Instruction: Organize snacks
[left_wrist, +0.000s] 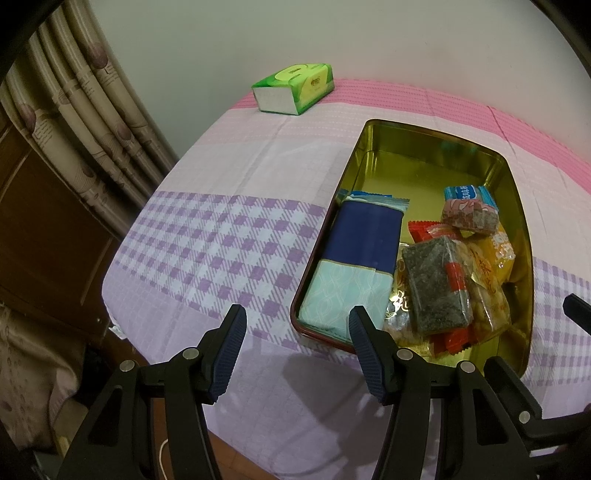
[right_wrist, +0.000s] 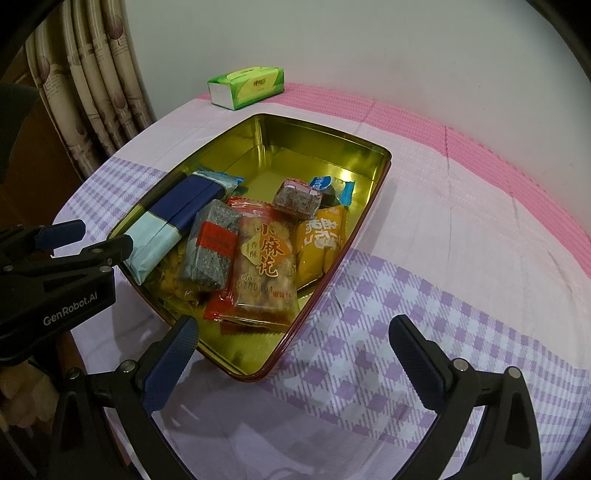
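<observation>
A gold metal tin (left_wrist: 402, 147) (right_wrist: 317, 155) sits on the checked tablecloth and holds several snacks. A blue and mint packet (left_wrist: 354, 258) (right_wrist: 173, 214) lies along its left wall. A dark grey bar with a red label (left_wrist: 436, 284) (right_wrist: 212, 243), a clear pack of fried twists (right_wrist: 264, 262), a yellow pack (right_wrist: 321, 240) and a small reddish block (left_wrist: 469, 218) (right_wrist: 297, 197) lie beside it. My left gripper (left_wrist: 295, 325) is open and empty, above the tin's near left corner. My right gripper (right_wrist: 291, 339) is open and empty above the tin's near rim.
A green tissue pack (left_wrist: 295, 88) (right_wrist: 247, 86) lies at the table's far edge by the wall. Curtains (left_wrist: 81, 110) and a wooden cabinet (left_wrist: 40, 229) stand to the left of the table. The tablecloth (right_wrist: 443, 280) stretches to the right of the tin.
</observation>
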